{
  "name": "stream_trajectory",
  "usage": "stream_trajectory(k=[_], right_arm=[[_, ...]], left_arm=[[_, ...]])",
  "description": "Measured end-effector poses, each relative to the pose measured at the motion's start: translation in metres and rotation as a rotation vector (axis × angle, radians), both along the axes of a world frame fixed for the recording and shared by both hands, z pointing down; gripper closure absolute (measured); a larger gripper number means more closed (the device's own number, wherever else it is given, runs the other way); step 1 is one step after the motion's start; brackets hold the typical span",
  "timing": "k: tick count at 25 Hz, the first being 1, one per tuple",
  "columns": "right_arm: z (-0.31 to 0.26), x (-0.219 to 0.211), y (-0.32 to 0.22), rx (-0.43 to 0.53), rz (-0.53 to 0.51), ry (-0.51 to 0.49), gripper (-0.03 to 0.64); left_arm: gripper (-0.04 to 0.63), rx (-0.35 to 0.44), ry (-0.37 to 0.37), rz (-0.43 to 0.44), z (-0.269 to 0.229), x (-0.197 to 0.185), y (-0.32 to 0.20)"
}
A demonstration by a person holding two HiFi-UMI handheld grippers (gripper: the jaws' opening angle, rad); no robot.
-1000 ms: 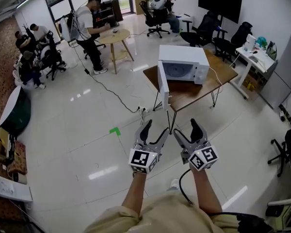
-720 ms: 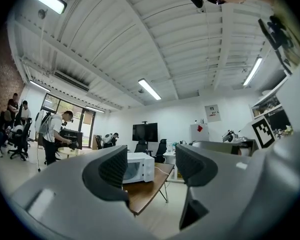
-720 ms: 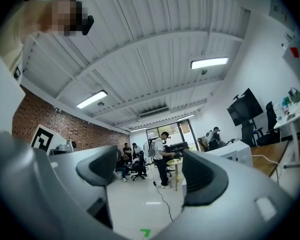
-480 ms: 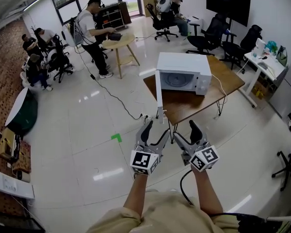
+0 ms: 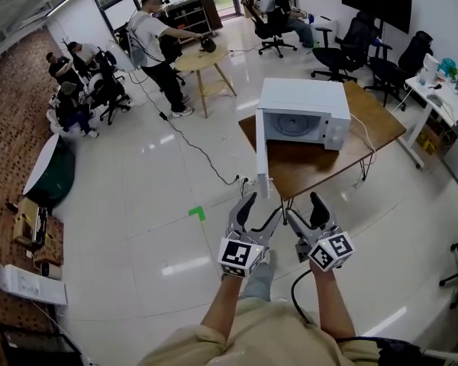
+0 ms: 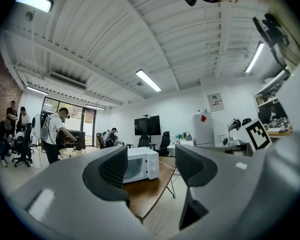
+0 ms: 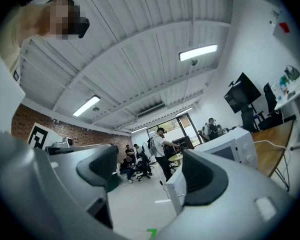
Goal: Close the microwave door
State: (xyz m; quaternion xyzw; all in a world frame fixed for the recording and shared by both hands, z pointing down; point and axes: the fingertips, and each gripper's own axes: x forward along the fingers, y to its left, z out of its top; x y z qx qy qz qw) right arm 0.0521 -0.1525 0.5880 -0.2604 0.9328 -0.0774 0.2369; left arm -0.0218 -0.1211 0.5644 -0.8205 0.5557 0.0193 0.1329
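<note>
A white microwave [image 5: 304, 117] stands on a brown table [image 5: 332, 162], with its door [image 5: 262, 157] swung wide open toward me past the table's near-left edge. My left gripper [image 5: 258, 210] and right gripper [image 5: 305, 210] are held side by side in the air just short of the table, both open and empty. Neither touches the door. In the left gripper view the microwave [image 6: 140, 165] shows between the open jaws of the gripper [image 6: 151, 166]. The right gripper view has the door [image 7: 176, 189] just beyond the right gripper [image 7: 150, 171].
A person [image 5: 156, 40] stands at a round wooden table [image 5: 206, 58] at the back. Seated people and office chairs [image 5: 84, 90] line the left. A cable [image 5: 202, 152] runs over the floor, near a green tape mark [image 5: 198, 213]. A desk [image 5: 443, 97] stands at right.
I have walked toward the table: the microwave and its open door are nearer to both grippers. The jaws of both stand as wide as before.
</note>
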Motion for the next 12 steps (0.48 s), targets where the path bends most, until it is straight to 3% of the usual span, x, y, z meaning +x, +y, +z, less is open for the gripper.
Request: stream_trajectory(k=[12], right_arm=[[-0.005,-0.047,-0.133,0.023,0.020,0.053,0.221]], left_arm=[[0.298,-0.013,0.061,0.025,0.000,-0.052,-0.145]])
